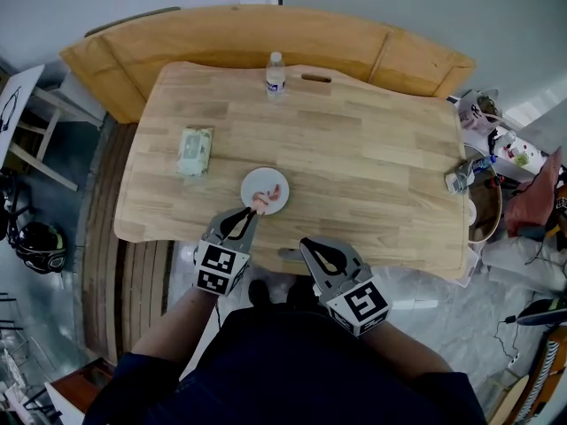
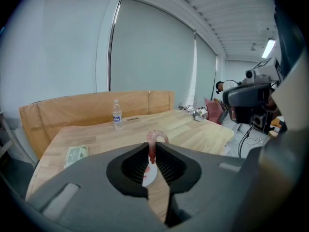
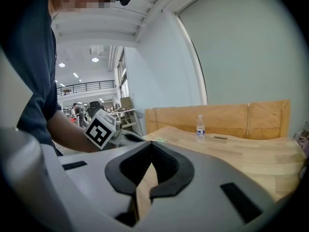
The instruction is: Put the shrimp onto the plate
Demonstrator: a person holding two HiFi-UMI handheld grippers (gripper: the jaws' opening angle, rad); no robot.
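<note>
A pink shrimp (image 2: 154,144) is pinched between the jaws of my left gripper (image 2: 152,149), which is shut on it. In the head view that left gripper (image 1: 254,209) reaches to the near edge of a small white plate (image 1: 257,181), and the shrimp (image 1: 262,203) hangs at the plate's rim. Another pink piece (image 1: 275,191) lies on the plate. My right gripper (image 1: 312,248) is held off the table's near edge, shut with nothing between its jaws; in the right gripper view the right gripper (image 3: 150,153) has its jaws meeting at the tips.
On the wooden table (image 1: 372,158) lie a pack of wipes (image 1: 195,150) at the left, a water bottle (image 1: 275,75) at the far edge, and a dark pen-like item (image 1: 316,79). A cluttered area (image 1: 483,175) sits past the right edge. A wooden bench back (image 1: 266,29) runs behind.
</note>
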